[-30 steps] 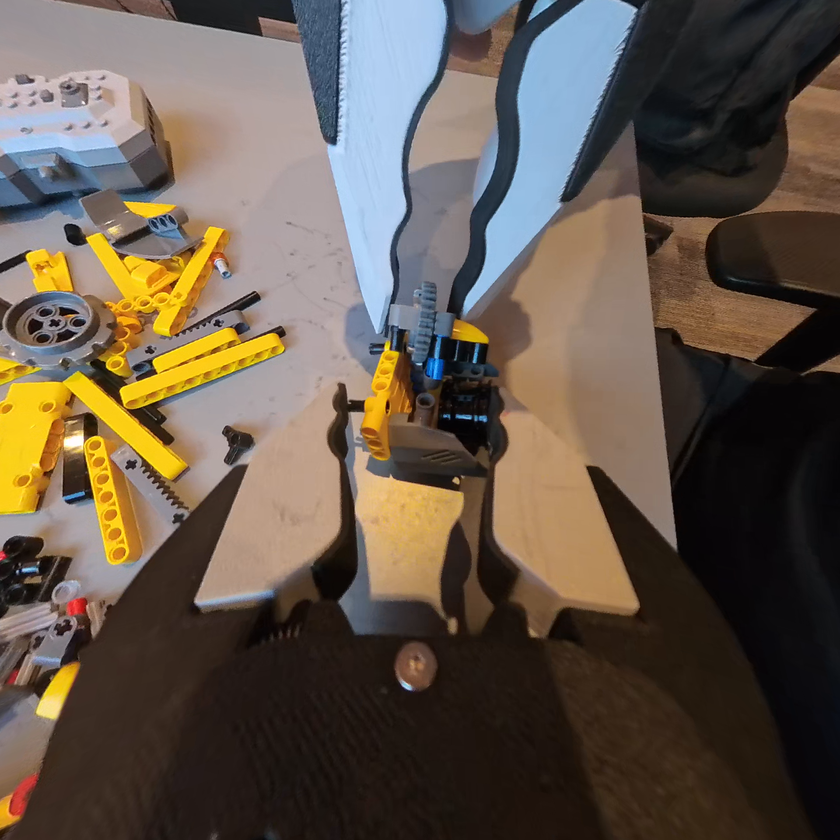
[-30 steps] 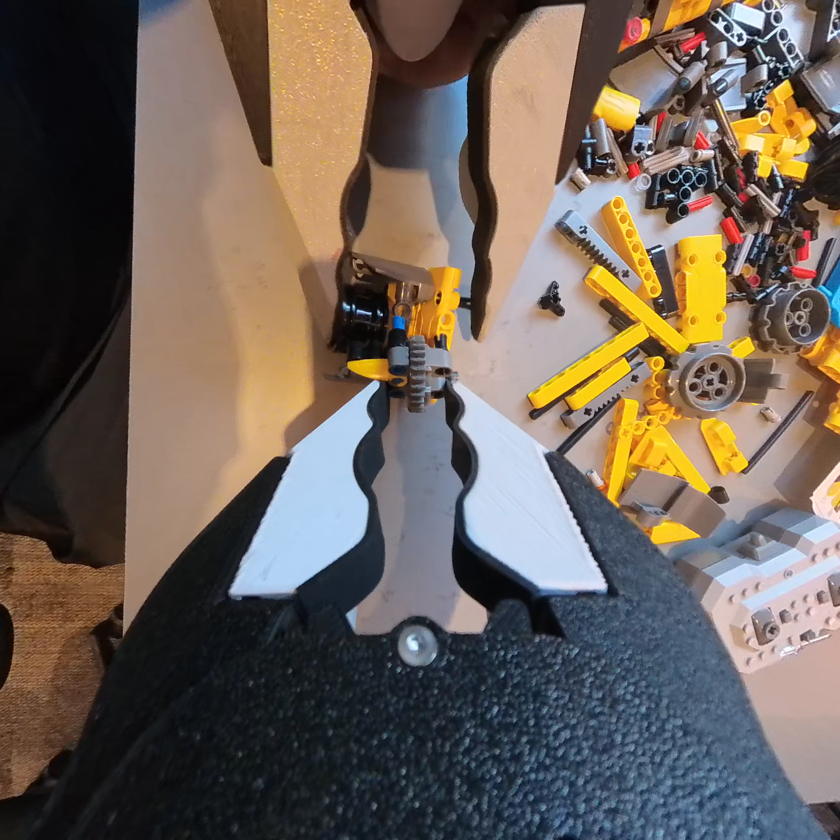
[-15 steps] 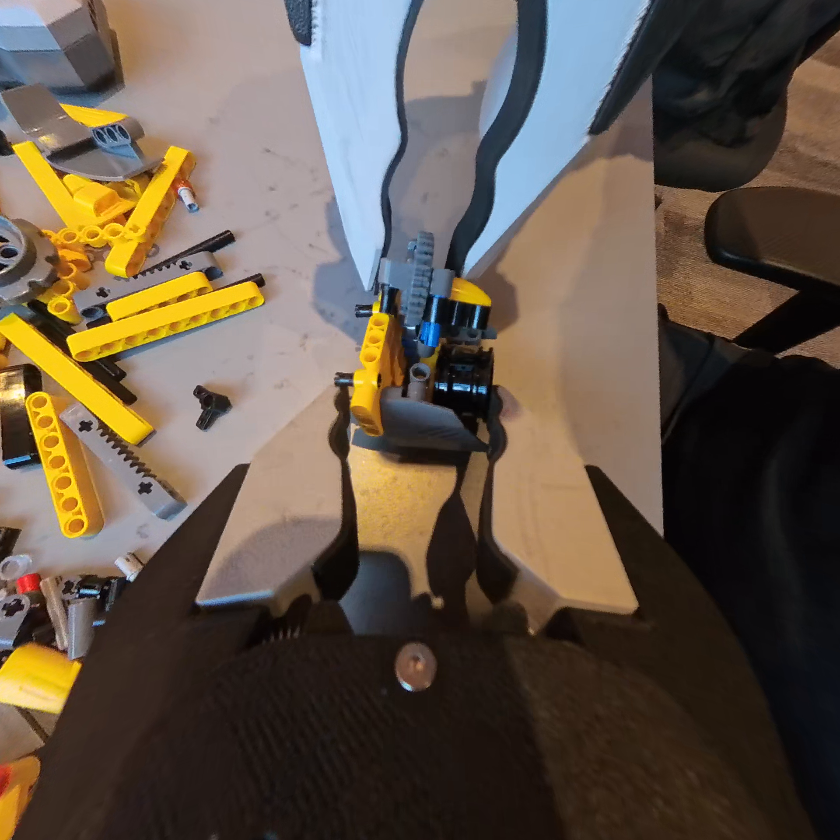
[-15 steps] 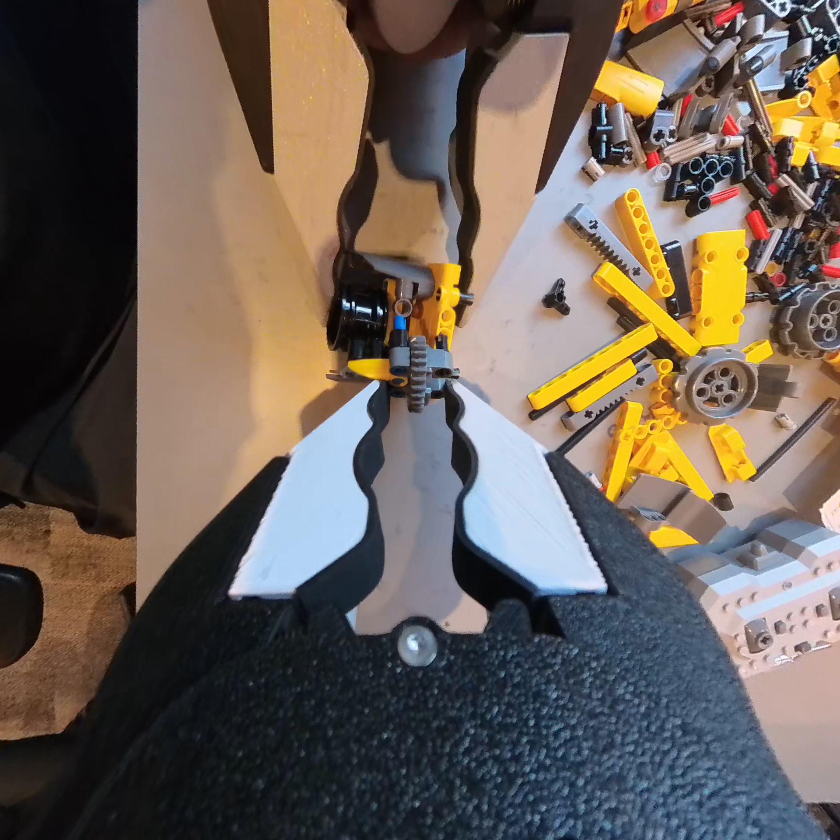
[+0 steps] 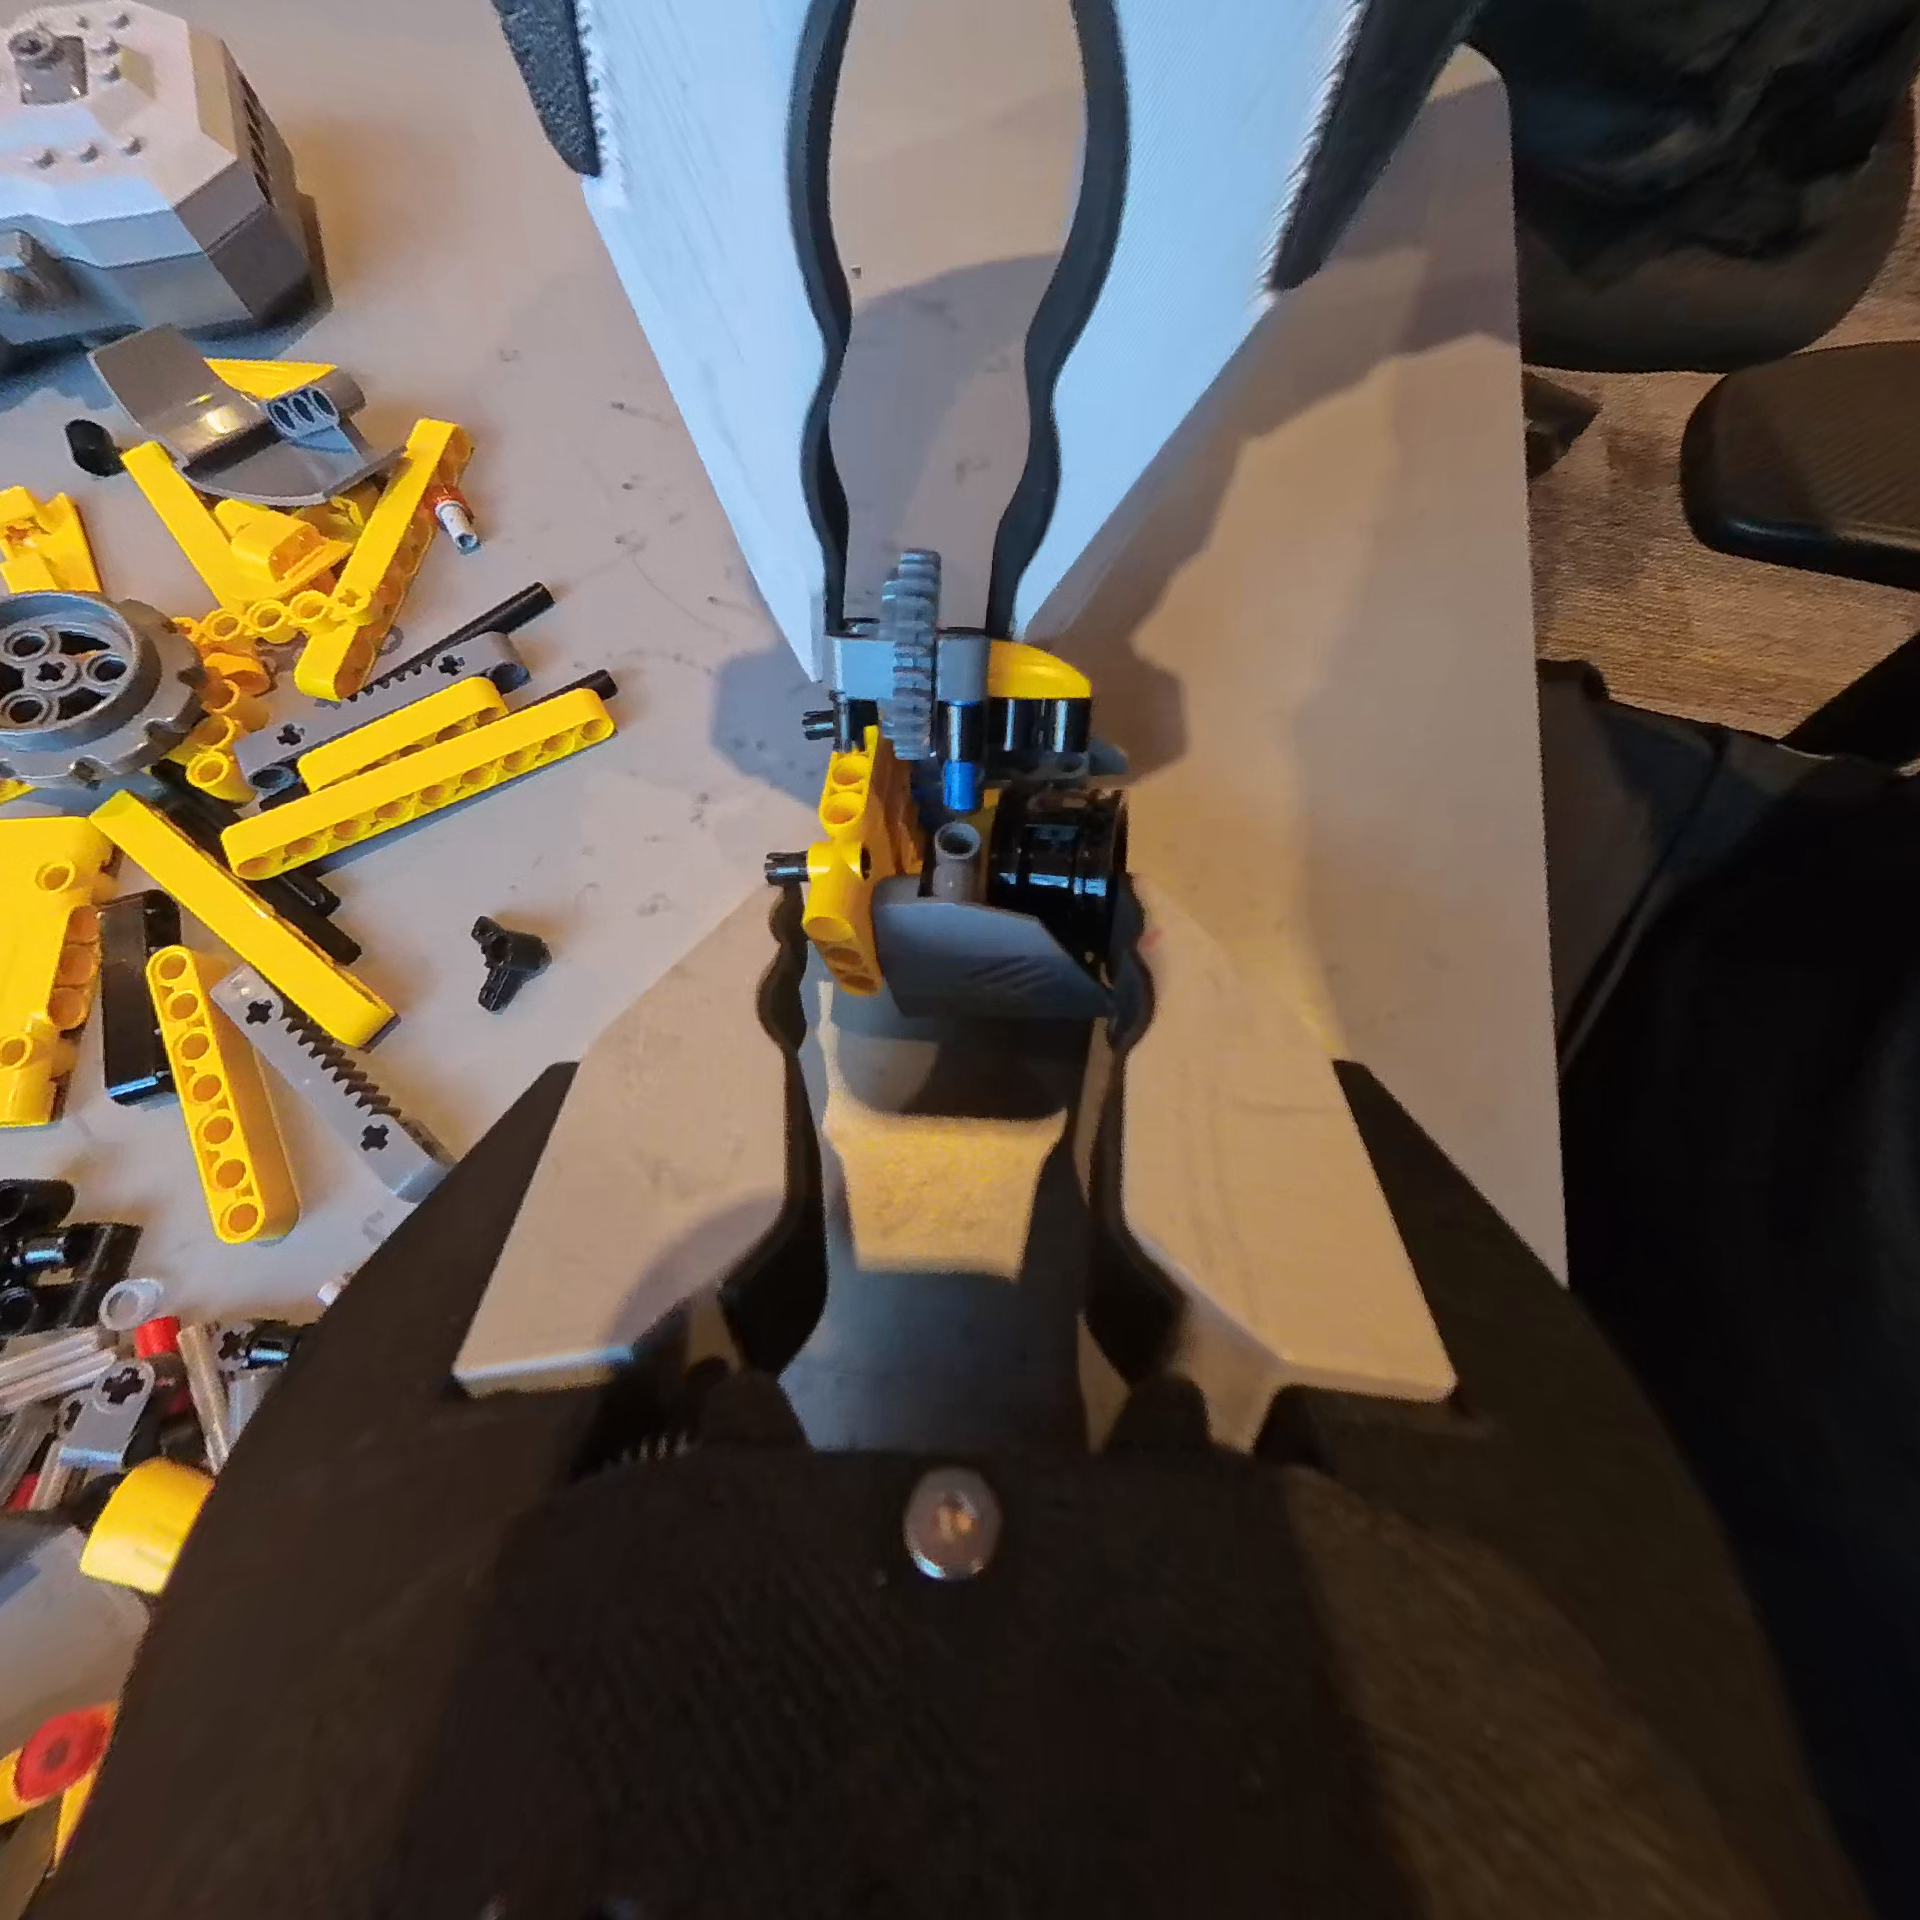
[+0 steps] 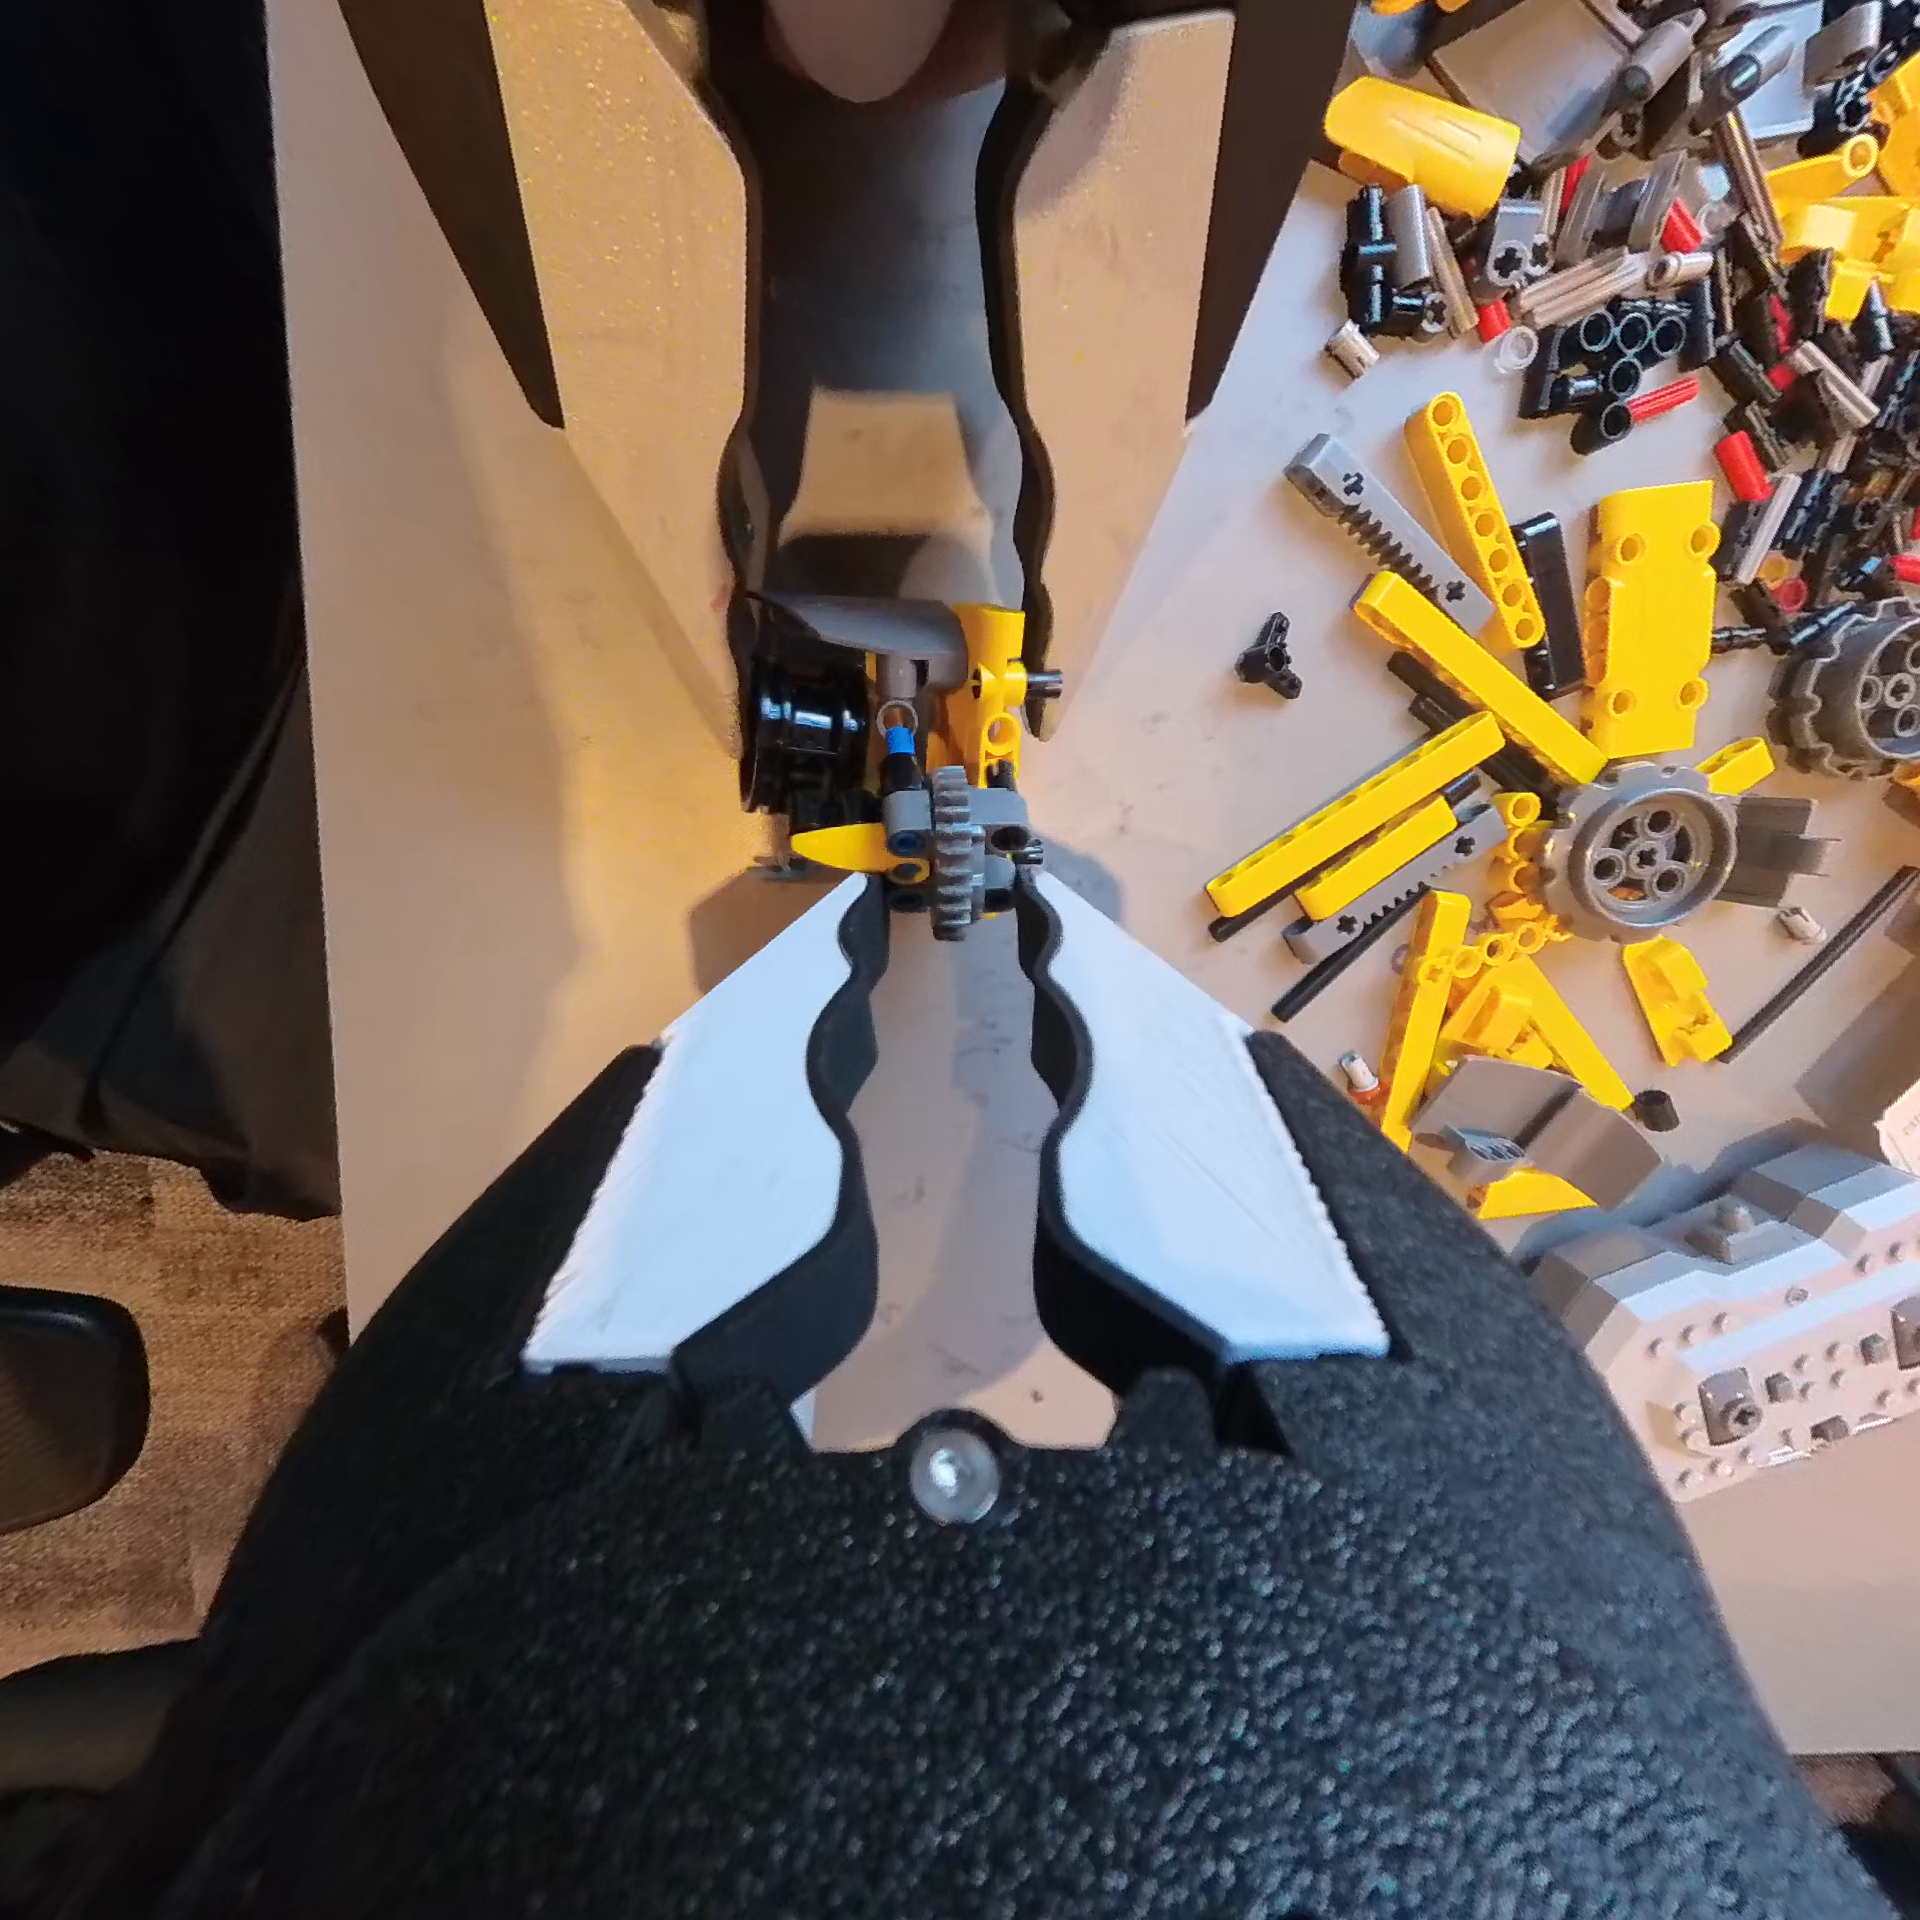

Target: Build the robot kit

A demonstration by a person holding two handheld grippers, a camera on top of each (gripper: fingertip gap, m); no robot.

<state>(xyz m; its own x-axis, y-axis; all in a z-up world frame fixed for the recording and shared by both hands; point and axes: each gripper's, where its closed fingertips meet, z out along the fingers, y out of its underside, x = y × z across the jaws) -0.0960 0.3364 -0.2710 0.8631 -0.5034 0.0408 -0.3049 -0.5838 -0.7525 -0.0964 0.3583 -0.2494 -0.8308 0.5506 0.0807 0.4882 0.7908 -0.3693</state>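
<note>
A small brick assembly of yellow beams, a black wheel, a grey panel and a grey gear is held between both grippers, near the table's edge. My left gripper, with beige fingers, is shut on its wheel-and-panel end. One finger presses the black wheel and the other the yellow beam. My right gripper, with white fingers, comes from the opposite side and is shut on the grey gear end. In the right wrist view the assembly sits between my right gripper and my left gripper.
Loose yellow beams, grey toothed racks, a grey wheel hub and a grey box lie left of the grippers. A small black connector lies close by. The table edge and a black chair are to the right. Left and right tips are no more than a few centimetres apart. It is some 5 cm from my left tips to the small black connector. Seen from the right wrist view as well.
My left gripper's fingers have narrowed from spread to clamped on the assembly. My right gripper has kept its grip on the gear end. Both have shifted slightly over the table.
</note>
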